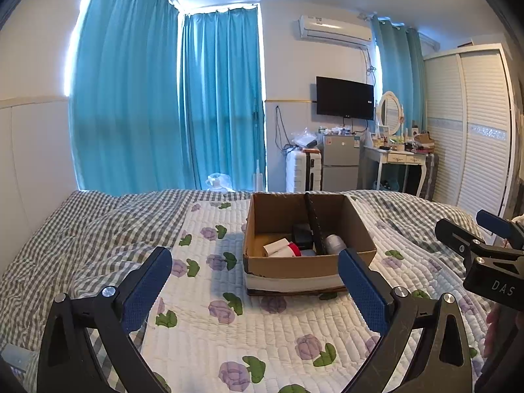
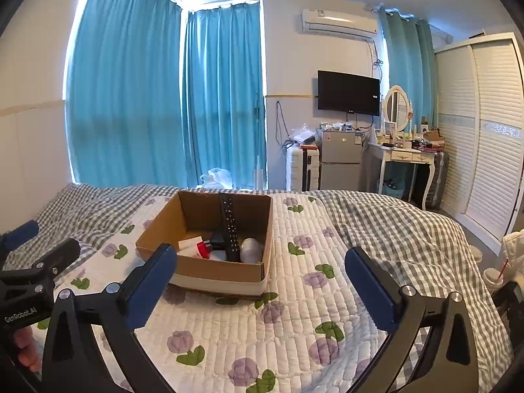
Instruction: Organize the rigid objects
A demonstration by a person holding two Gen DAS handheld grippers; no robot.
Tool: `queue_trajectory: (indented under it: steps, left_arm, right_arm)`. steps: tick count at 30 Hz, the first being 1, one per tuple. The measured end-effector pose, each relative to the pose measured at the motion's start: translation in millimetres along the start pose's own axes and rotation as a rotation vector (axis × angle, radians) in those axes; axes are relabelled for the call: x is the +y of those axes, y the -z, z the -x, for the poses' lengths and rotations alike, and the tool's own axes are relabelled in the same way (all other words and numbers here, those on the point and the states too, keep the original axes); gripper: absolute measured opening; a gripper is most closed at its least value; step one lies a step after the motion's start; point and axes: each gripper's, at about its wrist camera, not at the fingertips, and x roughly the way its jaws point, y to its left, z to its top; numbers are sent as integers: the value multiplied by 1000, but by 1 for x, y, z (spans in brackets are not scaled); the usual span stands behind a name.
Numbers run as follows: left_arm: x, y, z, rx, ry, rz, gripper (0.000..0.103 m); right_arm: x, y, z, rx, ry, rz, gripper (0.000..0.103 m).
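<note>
Daylight glows through the blue curtains (image 1: 163,98) at far left. Ceiling glare top right. Sharp focus; fisheye bending and dark corners at edges.

White letters reading "DAS" are showing on the black body of the right gripper (image 1: 491,232), at the right edge of the left wrist view. White lettering reading "GenRobot.AI" is showing on the black body of the left gripper (image 2: 31,245), at the left edge of the right wrist view. Labels on the far air conditioner (image 2: 339,21) and small fridge (image 2: 340,150) are staying too small to read.
</note>
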Motion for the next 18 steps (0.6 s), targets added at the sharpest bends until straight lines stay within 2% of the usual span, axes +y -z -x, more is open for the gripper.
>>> queue_trajectory:
  steps: [18]
  left_arm:
    - [7, -4, 0, 10, 1, 17, 103]
  right_arm:
    - [1, 0, -1, 3, 17, 6, 103]
